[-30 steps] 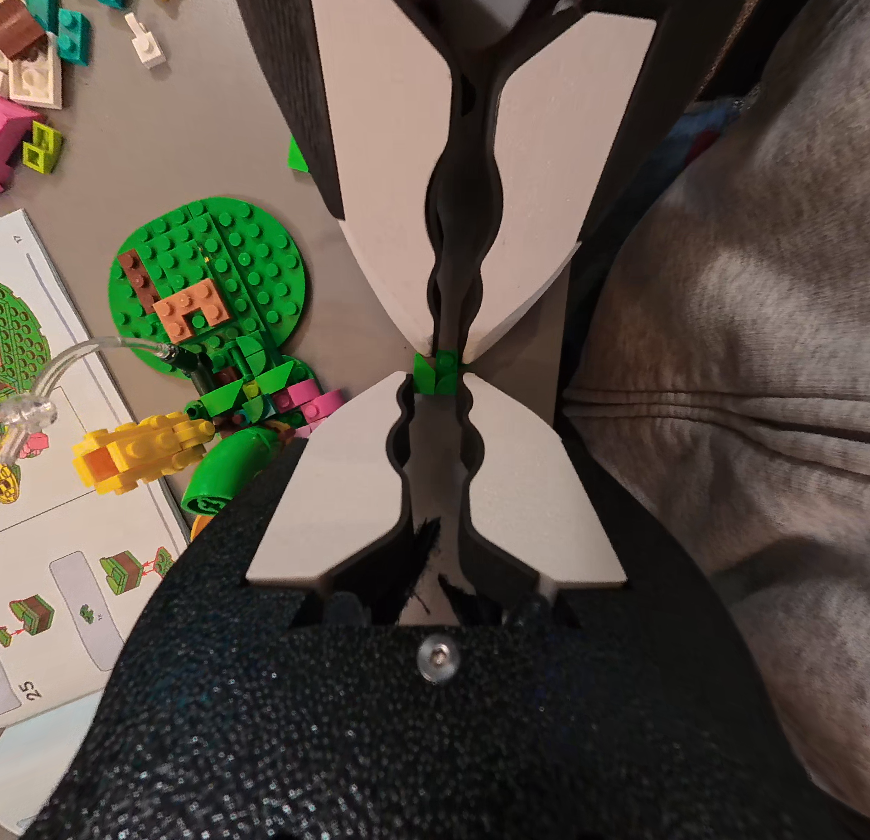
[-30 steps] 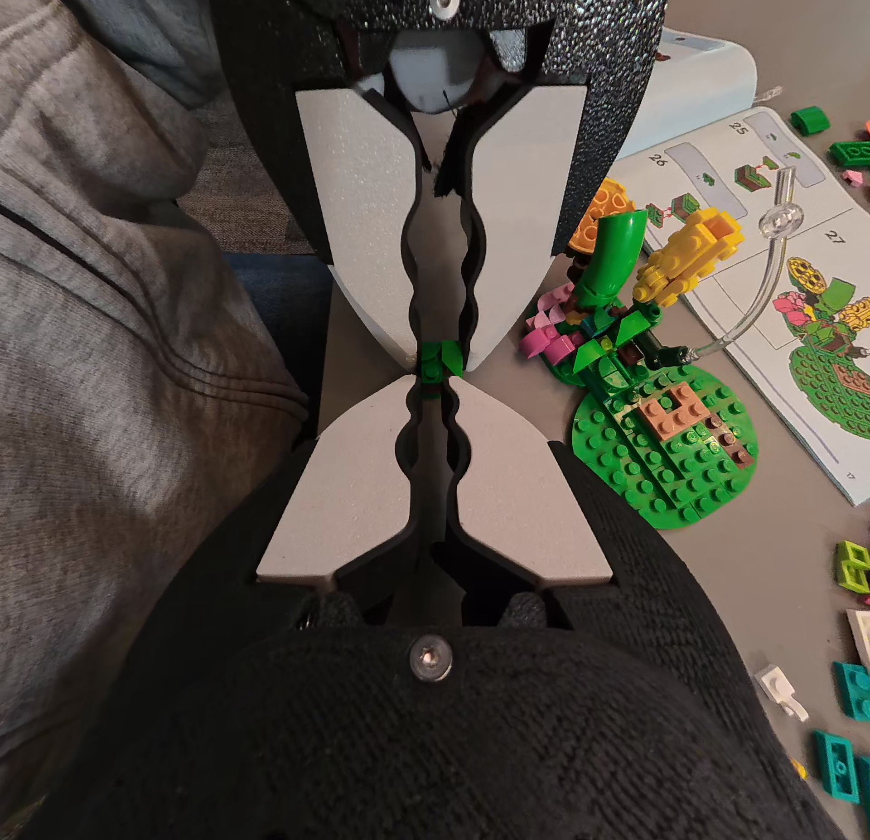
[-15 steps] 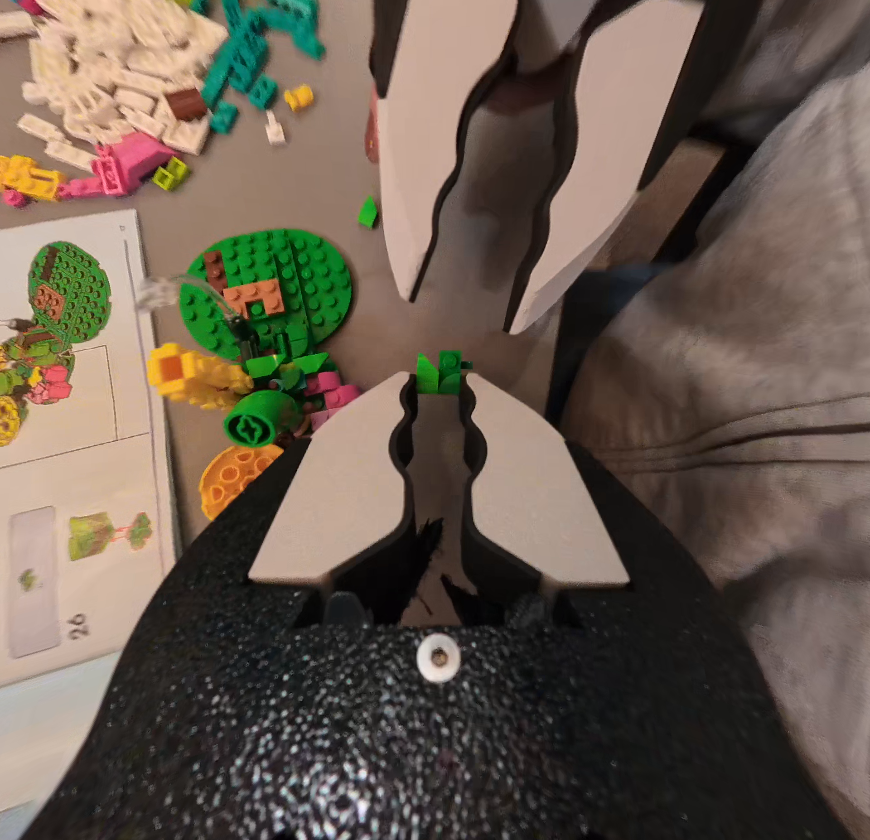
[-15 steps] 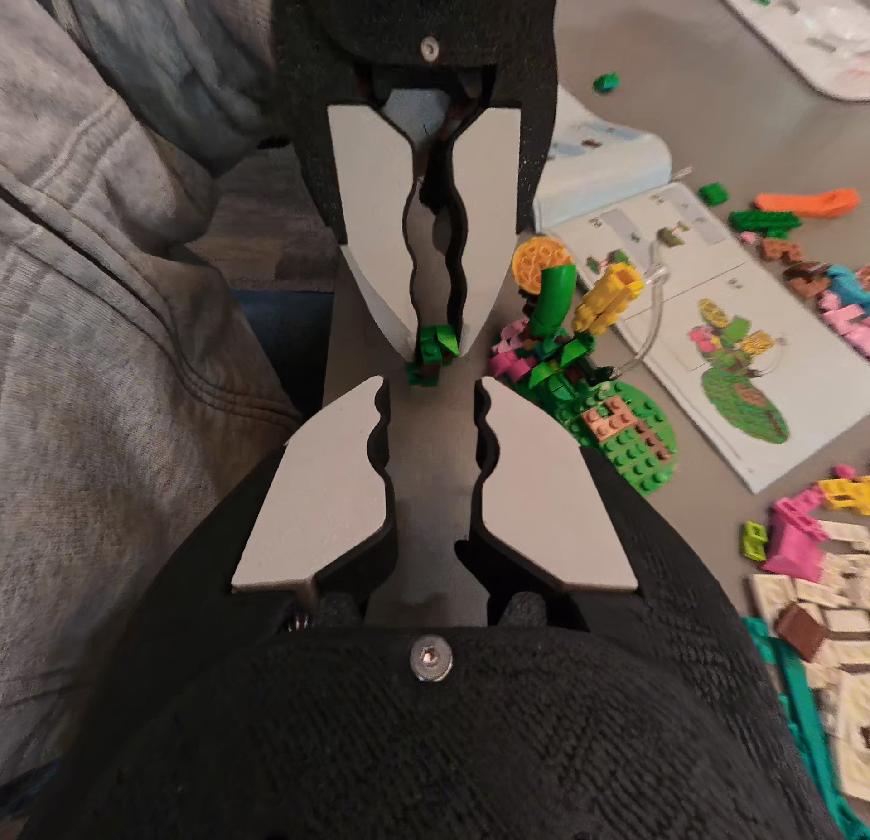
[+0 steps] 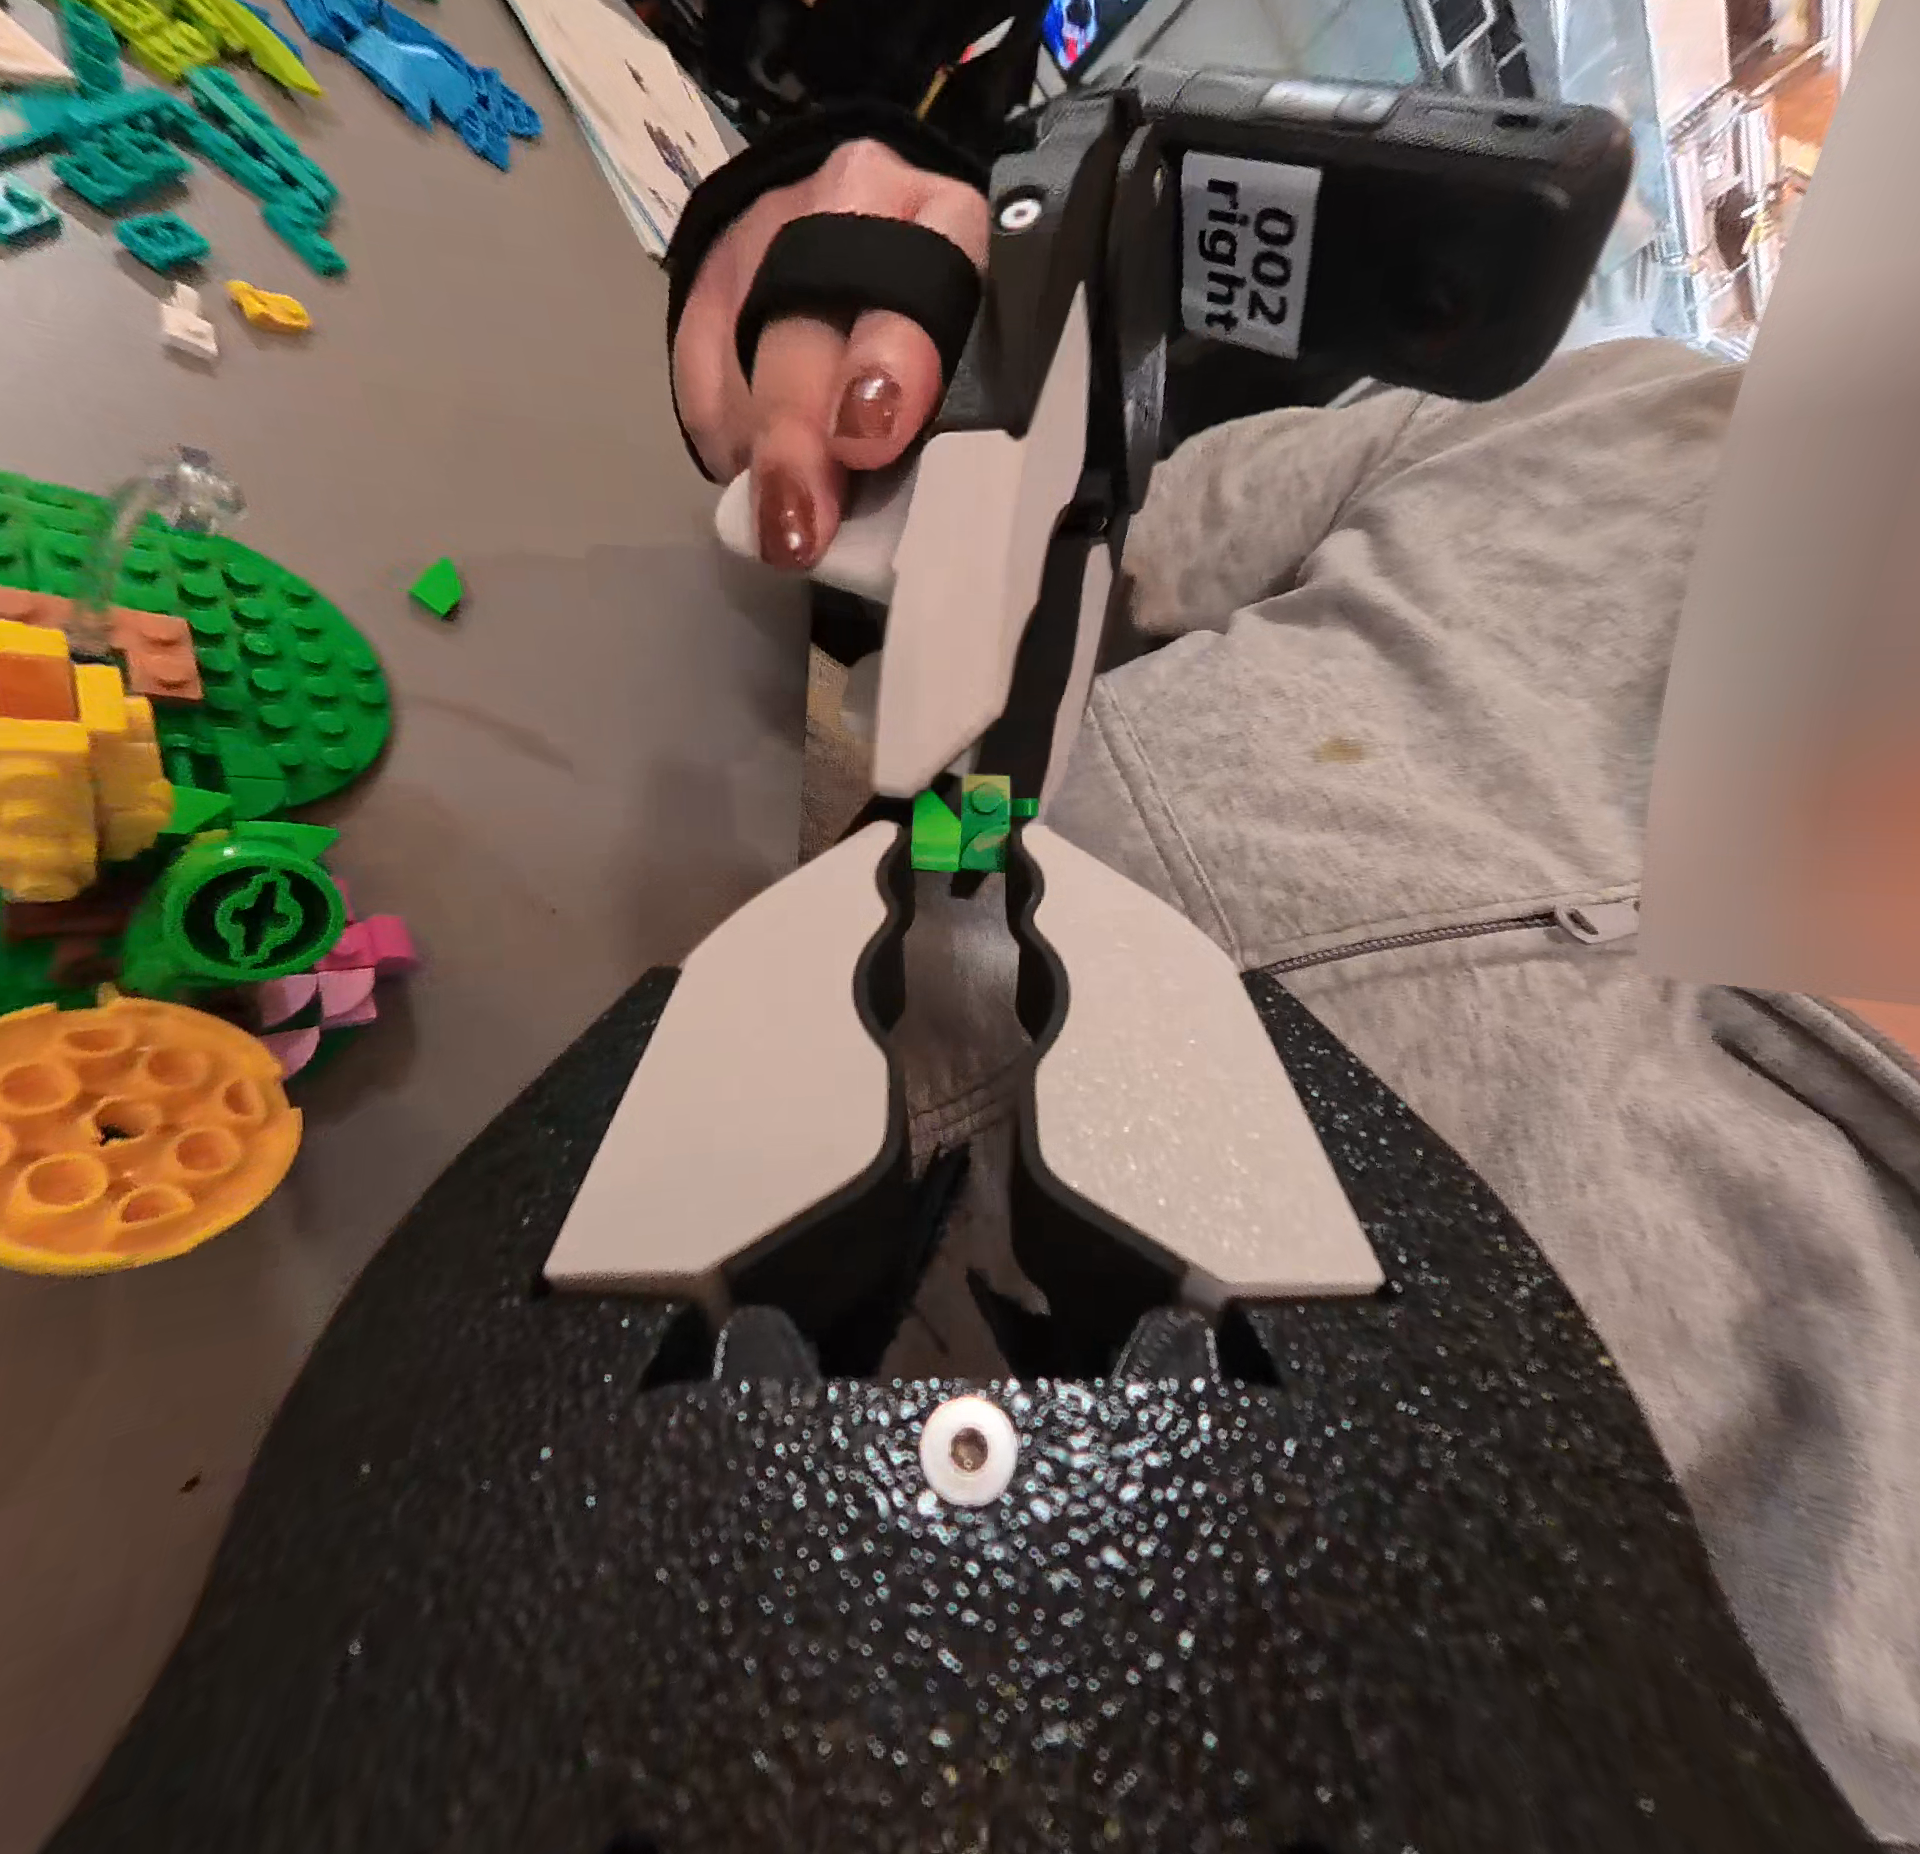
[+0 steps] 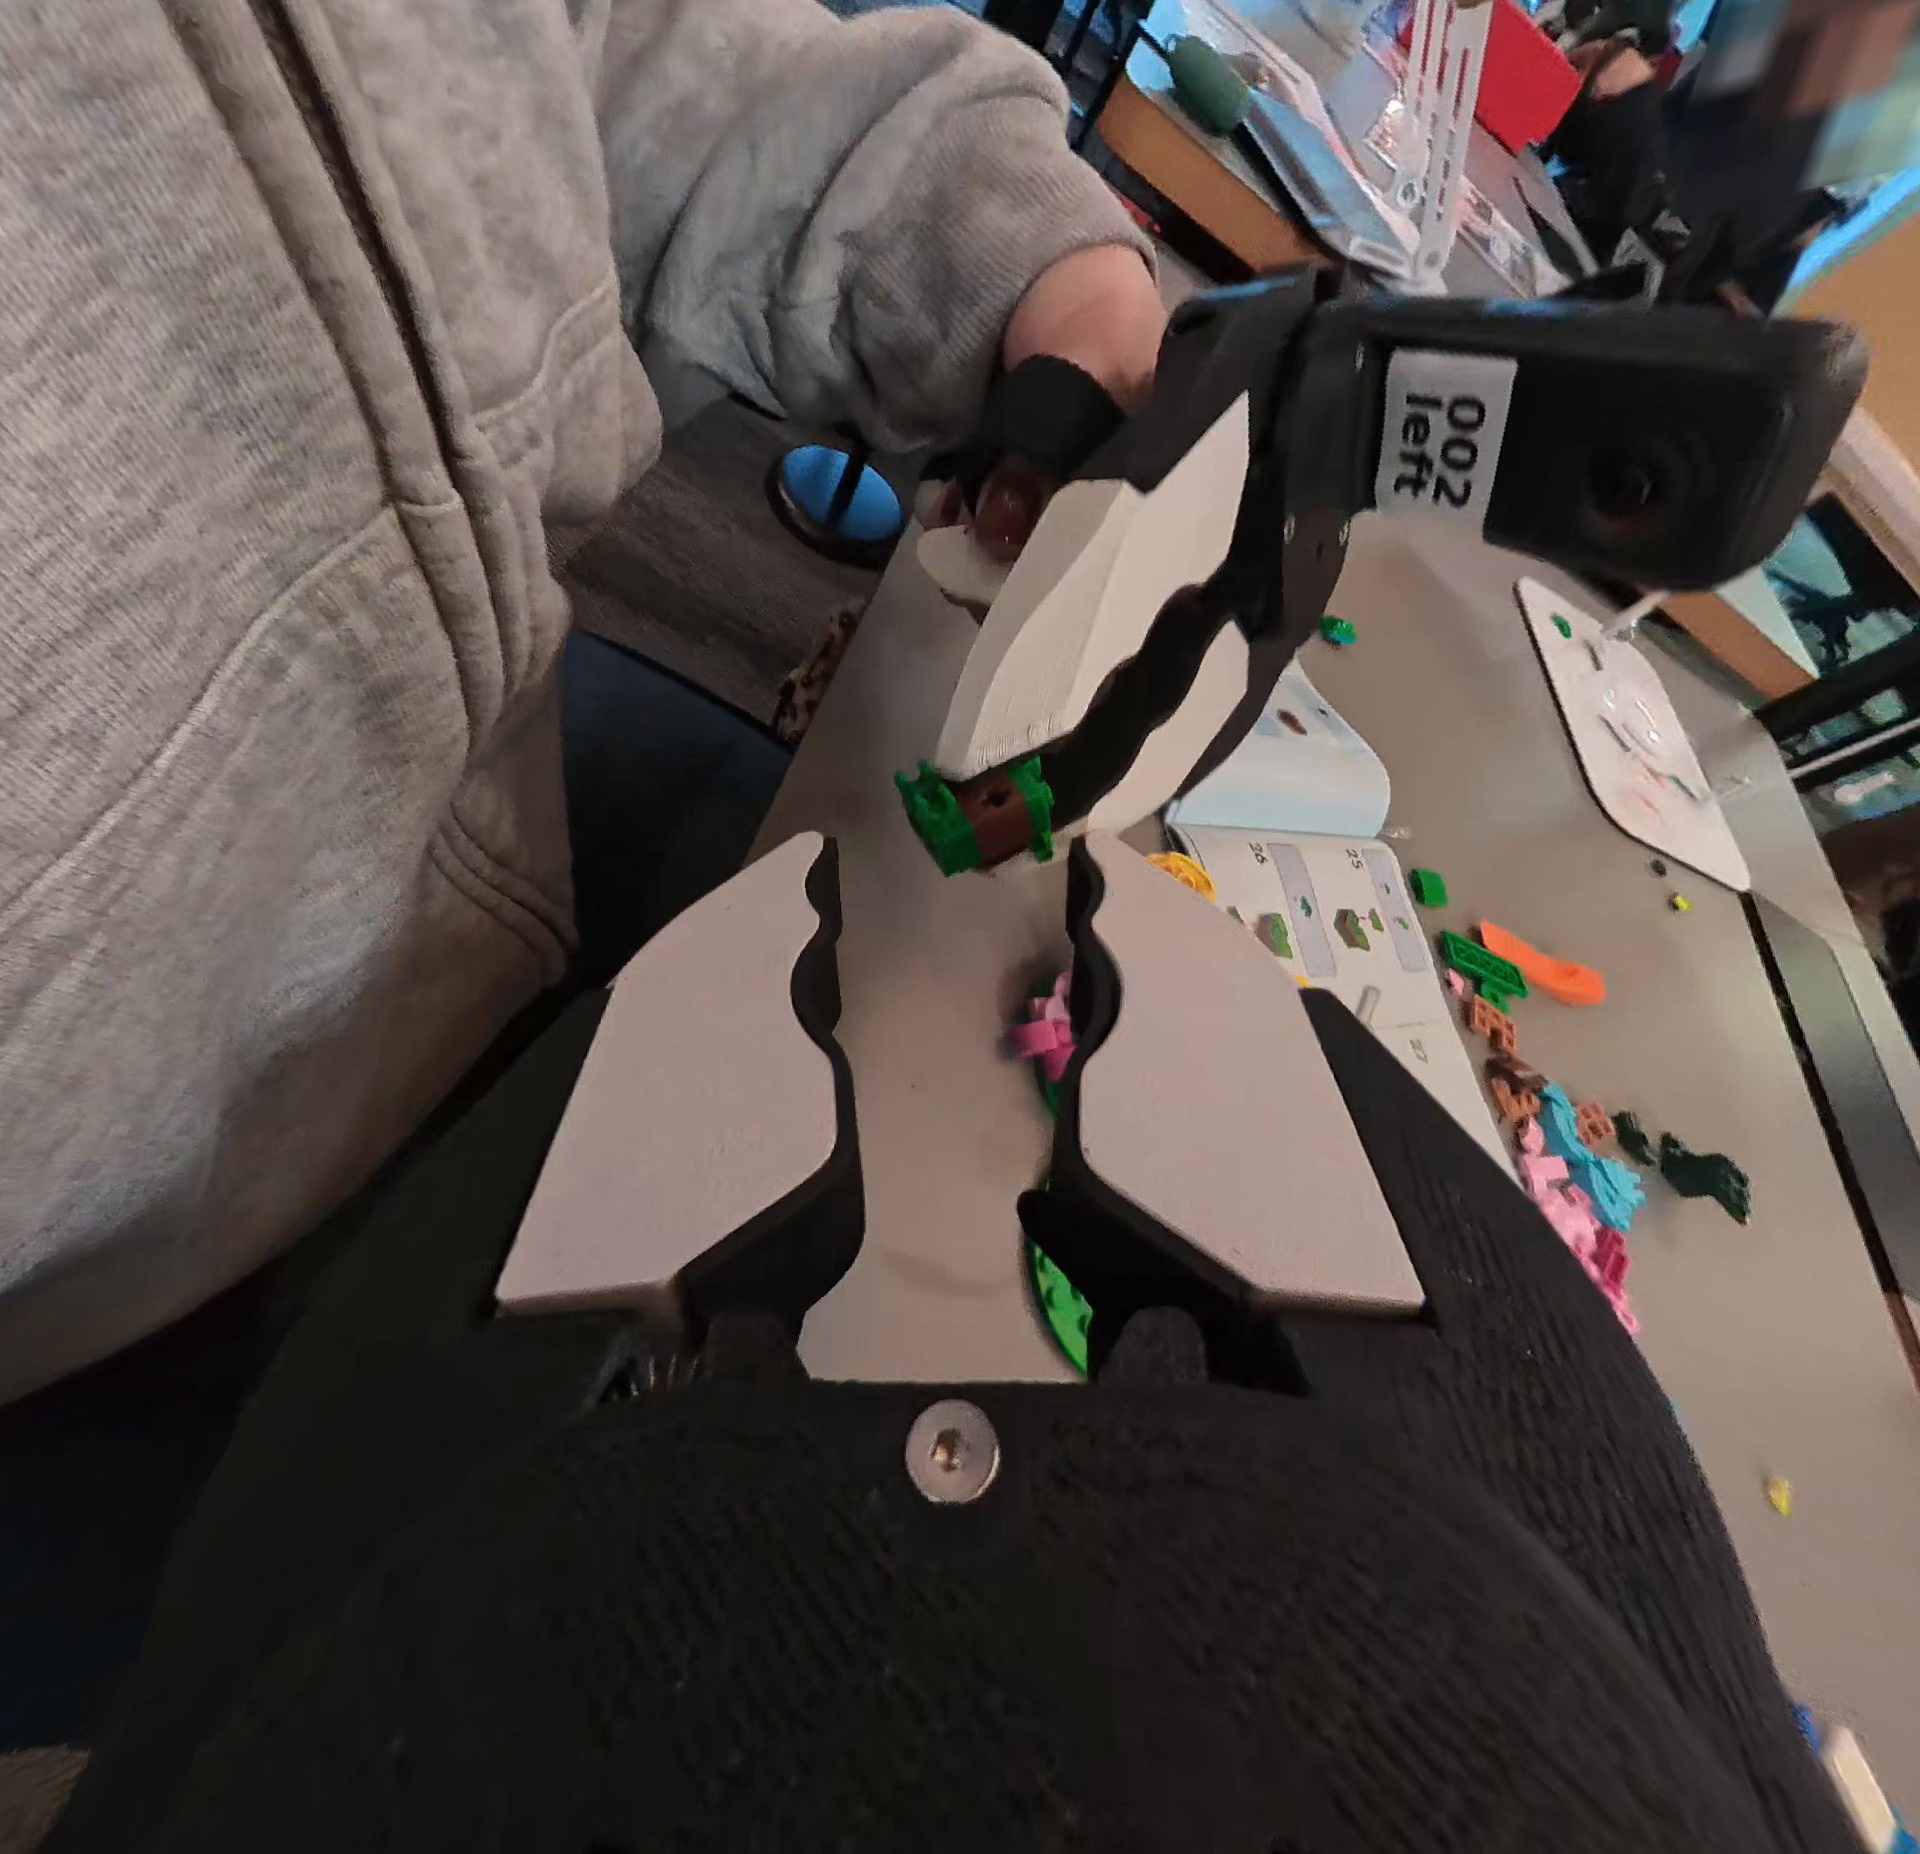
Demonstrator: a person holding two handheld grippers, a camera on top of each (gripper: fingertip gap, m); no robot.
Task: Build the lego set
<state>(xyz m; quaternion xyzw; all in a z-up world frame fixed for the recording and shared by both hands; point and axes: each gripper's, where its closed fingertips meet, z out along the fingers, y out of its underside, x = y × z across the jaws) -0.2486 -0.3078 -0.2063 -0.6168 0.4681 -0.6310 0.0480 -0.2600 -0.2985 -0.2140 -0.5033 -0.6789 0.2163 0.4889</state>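
White printed labels are sitting on both black camera housings. Left gripper point(image 5: 961, 848) is clamping a small studded brick cluster point(image 5: 961, 830), green plastic w/ a brown core, between grey matte fingers w/ wavy black pads, above the table edge. Right gripper point(image 6: 951, 859) is standing apart, bare, just beside it. Instruction booklet point(image 6: 1340, 911) w/ numbered steps is lying nearby.

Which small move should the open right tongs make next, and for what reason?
Probably ease the right tongs forward and close on the small green and brown brick piece. Their fingers stand apart with nothing between them, while the left tongs pinch that piece just ahead of them, above the grey table.
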